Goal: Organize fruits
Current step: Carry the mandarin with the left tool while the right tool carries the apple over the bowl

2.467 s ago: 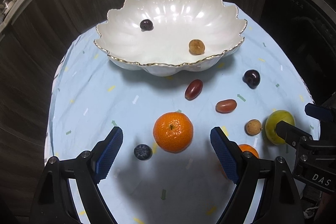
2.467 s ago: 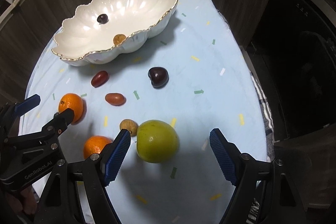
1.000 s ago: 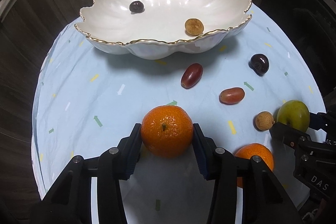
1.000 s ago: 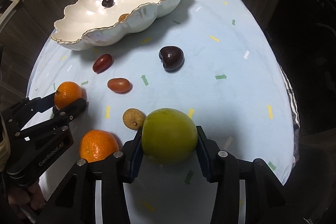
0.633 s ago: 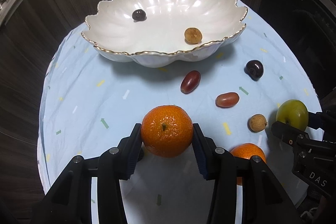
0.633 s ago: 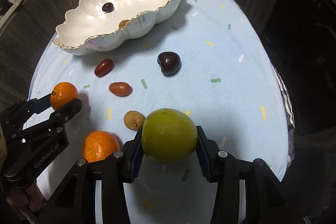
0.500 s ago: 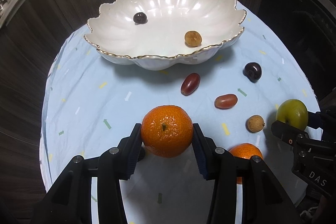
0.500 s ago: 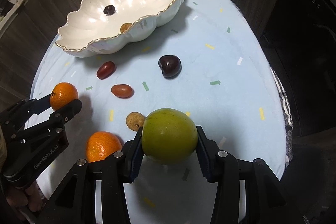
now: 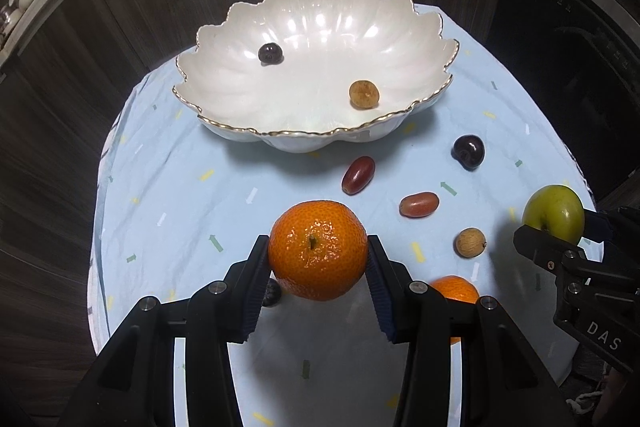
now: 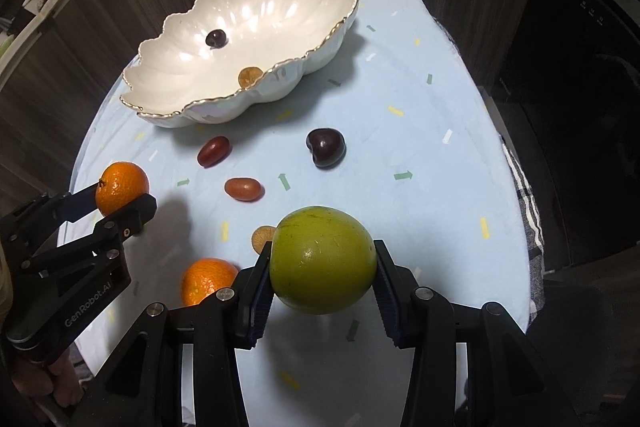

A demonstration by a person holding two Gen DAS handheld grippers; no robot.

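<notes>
Table: blue cloth [image 9: 168,195], white bowl [image 9: 224,123] at far edge.
Left gripper [image 9: 318,269]: clamping mandarin [image 9: 317,249].
Right gripper [image 10: 323,277]: clamping green fruit [image 10: 323,259].

Scalloped bowl [image 9: 420,23]: glossy pearly ceramic, gilt rim. Cloth [image 9: 168,187] over the counter: matt, creased, light blue. My left tool [image 9: 318,259]: matt black plastic, ribbed blue pads, on the mandarin [image 9: 318,249], pebbly and shiny. Green apple [image 10: 323,259]: smooth, waxy.
</notes>
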